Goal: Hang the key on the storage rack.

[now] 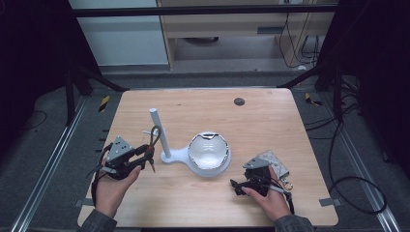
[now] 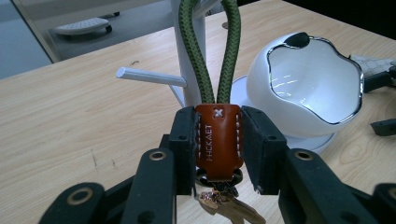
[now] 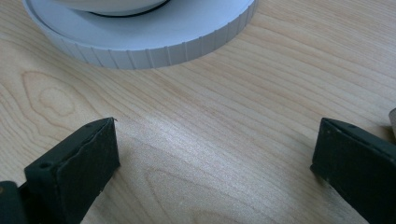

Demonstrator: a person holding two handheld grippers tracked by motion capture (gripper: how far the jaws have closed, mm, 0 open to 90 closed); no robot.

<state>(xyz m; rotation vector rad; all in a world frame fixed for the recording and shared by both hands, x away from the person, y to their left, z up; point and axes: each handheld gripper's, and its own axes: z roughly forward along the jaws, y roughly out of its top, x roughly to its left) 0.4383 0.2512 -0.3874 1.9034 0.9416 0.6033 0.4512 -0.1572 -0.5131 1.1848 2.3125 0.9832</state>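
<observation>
A key strap [image 2: 217,140], its brown leather tab stitched in white and stamped with lettering, was seen clamped between the jaws of the left gripper [image 2: 217,149], the pads pressed against both sides of the tab. From the tab a green cord loop [image 2: 208,56] rose upright in front of the white post [image 1: 160,133] of a stand, and a short white peg [image 2: 149,77] was shown jutting sideways from that post, just behind the loop. Small metal keys [image 2: 229,207] were seen hanging below the tab, between the gripper's arms. In the high view, the left gripper [image 1: 145,155] was pictured at the left of the wooden table [image 1: 270,121], close beside the post's base, with the cord reaching up towards the peg. A white bowl [image 1: 209,150] with a wavy chrome rim was set on the stand's round base [image 3: 154,46], to the right of the post. The right gripper [image 1: 235,186] was held low over the table near that base, its jaws spread wide with nothing but bare wood between them. A grey patterned pouch [image 1: 275,162] was lying just behind the right hand [image 1: 270,200].
</observation>
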